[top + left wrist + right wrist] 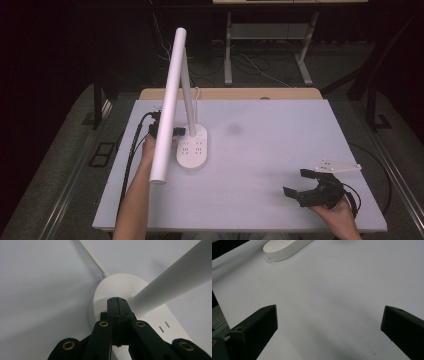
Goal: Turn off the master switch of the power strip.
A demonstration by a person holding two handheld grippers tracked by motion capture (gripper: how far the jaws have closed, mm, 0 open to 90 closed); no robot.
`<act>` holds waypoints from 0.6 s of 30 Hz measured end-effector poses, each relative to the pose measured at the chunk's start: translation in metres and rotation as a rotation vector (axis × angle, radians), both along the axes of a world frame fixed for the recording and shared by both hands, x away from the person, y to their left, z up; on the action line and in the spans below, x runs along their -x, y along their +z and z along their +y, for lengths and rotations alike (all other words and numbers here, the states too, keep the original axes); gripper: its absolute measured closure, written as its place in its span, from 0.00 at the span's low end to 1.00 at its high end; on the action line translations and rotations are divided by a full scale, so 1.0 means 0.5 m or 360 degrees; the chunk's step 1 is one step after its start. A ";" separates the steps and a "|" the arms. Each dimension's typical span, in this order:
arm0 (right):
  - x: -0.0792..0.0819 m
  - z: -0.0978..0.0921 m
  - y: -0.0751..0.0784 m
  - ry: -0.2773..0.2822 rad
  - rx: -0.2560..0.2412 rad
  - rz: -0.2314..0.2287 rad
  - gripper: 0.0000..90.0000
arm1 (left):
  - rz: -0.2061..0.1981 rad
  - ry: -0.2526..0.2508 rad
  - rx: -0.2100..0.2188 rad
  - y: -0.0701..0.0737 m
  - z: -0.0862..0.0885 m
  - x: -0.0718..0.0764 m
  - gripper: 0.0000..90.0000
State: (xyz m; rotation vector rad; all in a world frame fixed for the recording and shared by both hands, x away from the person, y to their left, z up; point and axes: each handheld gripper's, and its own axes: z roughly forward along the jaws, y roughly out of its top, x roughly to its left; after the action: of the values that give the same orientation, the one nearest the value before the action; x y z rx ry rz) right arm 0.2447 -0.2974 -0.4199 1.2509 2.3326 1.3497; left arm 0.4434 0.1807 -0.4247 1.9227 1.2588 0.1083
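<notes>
Fingers of the left gripper [116,301] are pressed together, tips touching the lamp [117,290] base beside its stem. Right gripper [303,184] hovers wide open, empty, over the table [260,150]. Lamp's head hides the left gripper from above.

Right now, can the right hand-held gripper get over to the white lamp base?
Probably yes. The right hand-held gripper sits open near the table's right front corner, and bare tabletop lies between it and the lamp base. The left hand-held gripper is already shut at the base.
</notes>
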 end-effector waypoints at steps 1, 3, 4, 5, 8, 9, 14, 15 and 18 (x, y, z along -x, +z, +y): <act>0.001 0.001 0.001 0.0002 0.0003 0.0003 0.00 | -0.0002 0.0000 0.0017 -0.002 0.003 0.001 1.00; 0.002 0.003 0.001 0.0012 0.0009 0.0007 0.00 | -0.0005 0.0018 0.0054 -0.006 0.005 0.003 1.00; 0.002 0.005 0.000 0.0008 0.0008 0.0007 0.00 | -0.0010 0.0016 0.0045 -0.006 0.005 0.003 1.00; 0.001 0.005 0.000 0.0012 0.0013 0.0007 0.00 | -0.0013 0.0023 0.0033 -0.004 0.002 0.004 1.00; 0.000 0.005 0.000 0.0015 0.0017 0.0015 0.00 | -0.0024 0.0021 -0.0016 -0.001 -0.004 0.005 1.00; 0.000 0.005 0.000 0.0014 0.0016 0.0016 0.00 | -0.0029 0.0022 -0.0025 -0.001 -0.005 0.006 1.00; 0.000 0.004 0.000 0.0014 0.0017 0.0007 0.00 | -0.0055 0.0010 -0.0153 0.007 -0.019 0.010 1.00; 0.000 0.004 0.000 0.0014 0.0016 0.0010 0.00 | -0.0064 0.0001 -0.0189 0.009 -0.023 0.010 1.00; 0.002 0.004 0.001 0.0009 0.0009 0.0007 0.00 | -0.0058 0.0018 -0.0185 0.009 -0.024 0.011 1.00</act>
State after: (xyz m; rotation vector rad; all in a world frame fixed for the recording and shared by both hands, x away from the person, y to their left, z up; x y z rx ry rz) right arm 0.2438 -0.2953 -0.4194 1.2481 2.3428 1.3422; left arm 0.4381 0.1685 -0.4201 2.0034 1.2639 0.2258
